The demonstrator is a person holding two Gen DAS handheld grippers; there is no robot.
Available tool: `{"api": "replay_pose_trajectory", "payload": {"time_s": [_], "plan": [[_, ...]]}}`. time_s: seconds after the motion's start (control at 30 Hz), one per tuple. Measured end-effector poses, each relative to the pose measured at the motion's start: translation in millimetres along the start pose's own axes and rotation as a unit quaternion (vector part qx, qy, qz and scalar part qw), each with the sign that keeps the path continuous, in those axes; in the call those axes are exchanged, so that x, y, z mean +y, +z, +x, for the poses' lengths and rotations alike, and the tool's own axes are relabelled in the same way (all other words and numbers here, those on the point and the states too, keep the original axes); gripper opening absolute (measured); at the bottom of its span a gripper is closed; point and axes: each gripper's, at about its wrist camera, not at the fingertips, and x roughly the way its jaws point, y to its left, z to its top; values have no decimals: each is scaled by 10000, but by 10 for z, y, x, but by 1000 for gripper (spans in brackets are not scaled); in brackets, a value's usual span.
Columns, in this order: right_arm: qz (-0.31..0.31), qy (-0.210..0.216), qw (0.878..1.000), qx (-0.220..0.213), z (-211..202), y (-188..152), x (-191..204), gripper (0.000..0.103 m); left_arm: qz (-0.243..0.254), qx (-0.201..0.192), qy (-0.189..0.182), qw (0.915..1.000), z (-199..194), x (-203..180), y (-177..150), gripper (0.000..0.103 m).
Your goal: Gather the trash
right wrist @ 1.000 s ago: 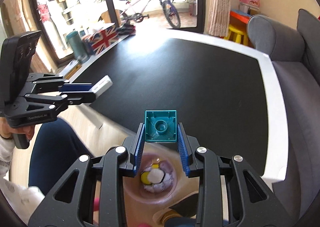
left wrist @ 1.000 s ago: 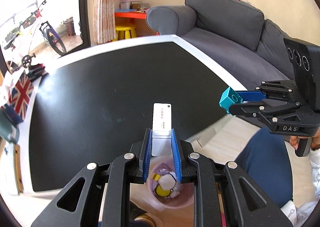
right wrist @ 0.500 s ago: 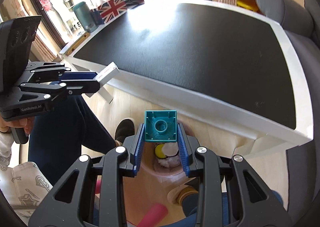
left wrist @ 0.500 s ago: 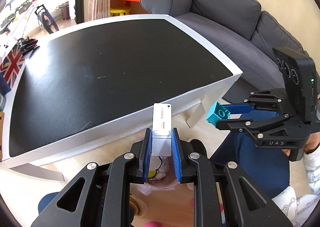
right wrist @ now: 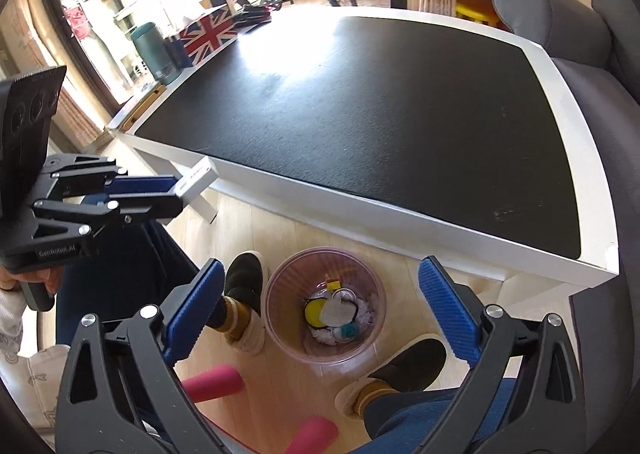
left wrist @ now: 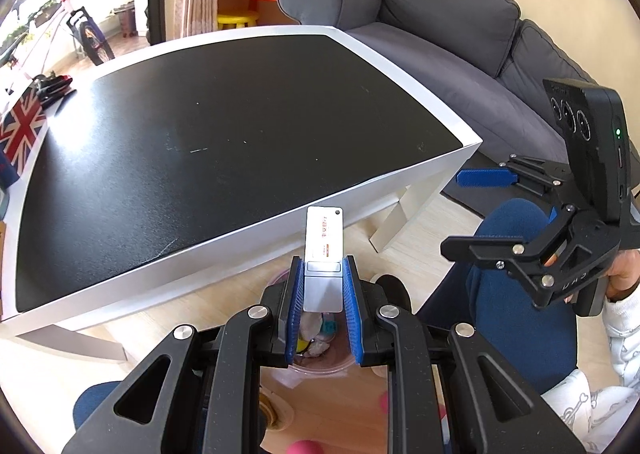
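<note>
My left gripper (left wrist: 323,278) is shut on a flat white packet (left wrist: 323,238) with red print, held upright above a translucent pink trash bin (left wrist: 320,368) on the floor. It also shows in the right wrist view (right wrist: 176,190). My right gripper (right wrist: 320,314) is open and empty above the same bin (right wrist: 276,294). The bin holds crumpled paper, a yellow lid and a teal block (right wrist: 347,331). The right gripper also shows at the right of the left wrist view (left wrist: 516,210).
A white-framed table with a black top (right wrist: 360,94) stands just beyond the bin. A grey sofa (left wrist: 440,26) is behind it. The person's feet (right wrist: 240,286) flank the bin. A Union Jack box (right wrist: 206,34) and teal bottle (right wrist: 154,52) sit at the table's far end.
My right gripper has opened and let go of the teal block, which now lies in the bin. Both grippers have pulled back from the table, over the floor.
</note>
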Motion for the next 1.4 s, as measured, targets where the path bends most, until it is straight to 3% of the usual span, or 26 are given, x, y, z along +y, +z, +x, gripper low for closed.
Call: {"api": "replay_pose_trajectory", "payload": {"time_s": [0.67,0.73,0.8,0.87,0.9,0.97,1.4], "plan": [[209,-129,9997,-86,-111,-43,-146,97,89,199,-204,9996,177,-102,10,20],[223,-135,9996,-94,-119,-43,-159,97,89,169,-226,9996,173,-111,25,24],[233,-143,9996,-97,-124,-45,-174,97,88,151,-212,9996,179,-104,30,44],[248,-156,9995,-98,-130,-49,-188,97,67,34,-118,9999,157,-88,33,87],[255,-166,9995,-103,-137,-51,-195,97,57,-50,-79,9999,133,-85,39,91],[265,-178,9994,-110,-144,-53,-200,97,32,-99,-26,9999,111,-65,45,96],[249,-176,9995,-125,-146,-47,-154,98,-100,-119,71,9999,78,-24,56,96]]}}
